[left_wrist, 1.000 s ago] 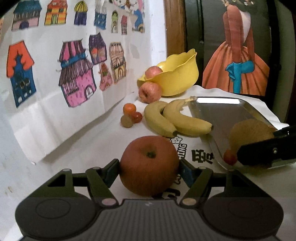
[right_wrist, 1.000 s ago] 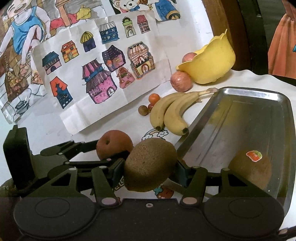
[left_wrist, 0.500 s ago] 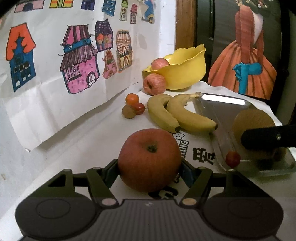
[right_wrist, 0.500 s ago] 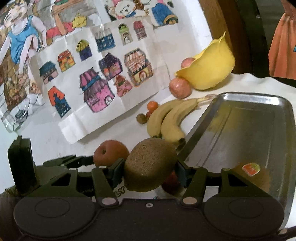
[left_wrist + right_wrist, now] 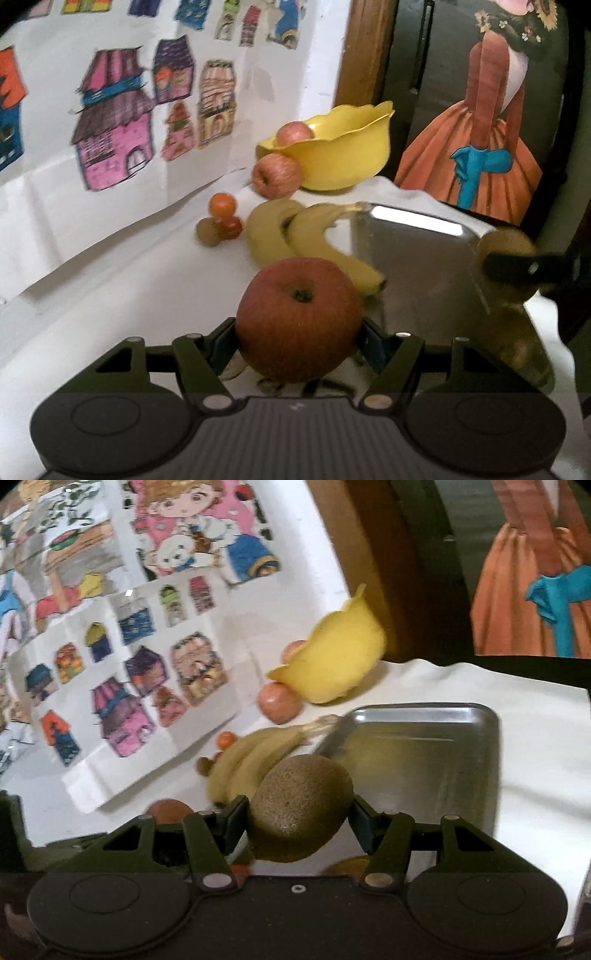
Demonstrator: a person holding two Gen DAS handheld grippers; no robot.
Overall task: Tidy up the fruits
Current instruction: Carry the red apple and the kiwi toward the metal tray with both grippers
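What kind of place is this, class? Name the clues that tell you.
Probably a home, at a cloth-covered table: coloured-in drawings of houses hang on the wall, and a yellow bowl, bananas and a metal tray sit on the table.

Left wrist view: the apple (image 5: 298,320) covers the near ends of the bananas (image 5: 295,236) at 12 o'clock. The far kiwi (image 5: 506,254), at 3 o'clock, is partly masked by a dark gripper finger (image 5: 517,266). Right wrist view: the yellow bowl (image 5: 340,664) is motion-blurred. The held kiwi (image 5: 300,808) hides the tray's (image 5: 424,738) near corner; small fruits (image 5: 212,760) at 10 o'clock are too blurred to identify.
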